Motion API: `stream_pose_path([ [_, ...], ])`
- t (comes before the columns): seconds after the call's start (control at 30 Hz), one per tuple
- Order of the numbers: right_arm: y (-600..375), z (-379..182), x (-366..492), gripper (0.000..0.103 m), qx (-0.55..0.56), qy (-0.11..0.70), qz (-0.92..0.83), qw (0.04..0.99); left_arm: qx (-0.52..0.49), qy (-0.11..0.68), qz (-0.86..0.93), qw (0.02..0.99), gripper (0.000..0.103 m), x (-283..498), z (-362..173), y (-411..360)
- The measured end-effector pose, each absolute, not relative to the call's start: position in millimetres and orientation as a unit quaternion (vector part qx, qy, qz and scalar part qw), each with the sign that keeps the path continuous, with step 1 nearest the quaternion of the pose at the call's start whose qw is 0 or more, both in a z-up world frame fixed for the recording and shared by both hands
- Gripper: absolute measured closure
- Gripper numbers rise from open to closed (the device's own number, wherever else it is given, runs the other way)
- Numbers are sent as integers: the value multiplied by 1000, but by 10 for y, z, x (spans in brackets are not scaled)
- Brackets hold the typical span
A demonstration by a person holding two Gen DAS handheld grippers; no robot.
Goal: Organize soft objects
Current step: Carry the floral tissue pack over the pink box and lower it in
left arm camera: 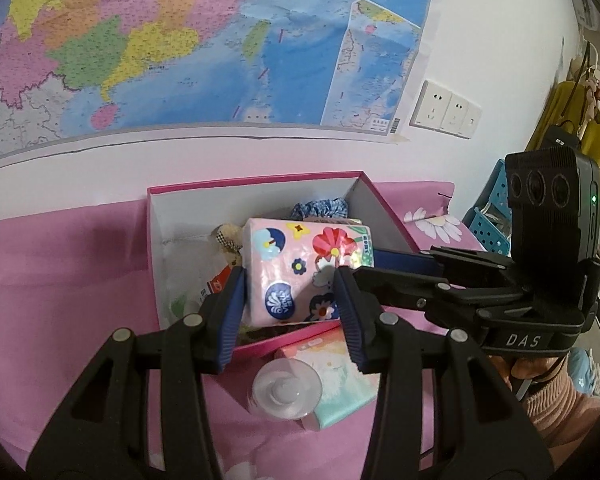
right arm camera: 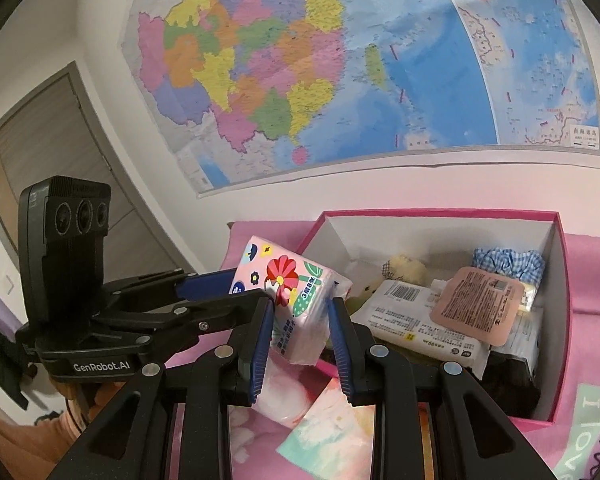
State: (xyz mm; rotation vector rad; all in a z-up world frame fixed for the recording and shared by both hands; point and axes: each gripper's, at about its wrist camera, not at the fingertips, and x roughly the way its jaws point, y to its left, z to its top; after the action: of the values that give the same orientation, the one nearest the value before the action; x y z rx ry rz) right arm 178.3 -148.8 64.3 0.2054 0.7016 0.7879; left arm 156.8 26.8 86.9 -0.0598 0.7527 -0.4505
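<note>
Over the near edge of the pink box (left arm camera: 152, 240), the left hand-held gripper (left arm camera: 290, 300) is pinching the floral tissue pack (left arm camera: 300, 272) by its sides, pack tilted between the pads. I'd ease it lower before letting go so it lands flat on the stuff inside. Right hand-held gripper (right arm camera: 300, 320) sits spread around the pack's end, not squeezing as far as I can tell.
</note>
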Motion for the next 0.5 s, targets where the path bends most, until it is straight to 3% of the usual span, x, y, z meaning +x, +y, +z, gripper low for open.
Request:
stream_pose_path([
  [0.5,-1522,634,1858,74,103,335,364,863,-26,369,-220,903,57,1717,835,214],
])
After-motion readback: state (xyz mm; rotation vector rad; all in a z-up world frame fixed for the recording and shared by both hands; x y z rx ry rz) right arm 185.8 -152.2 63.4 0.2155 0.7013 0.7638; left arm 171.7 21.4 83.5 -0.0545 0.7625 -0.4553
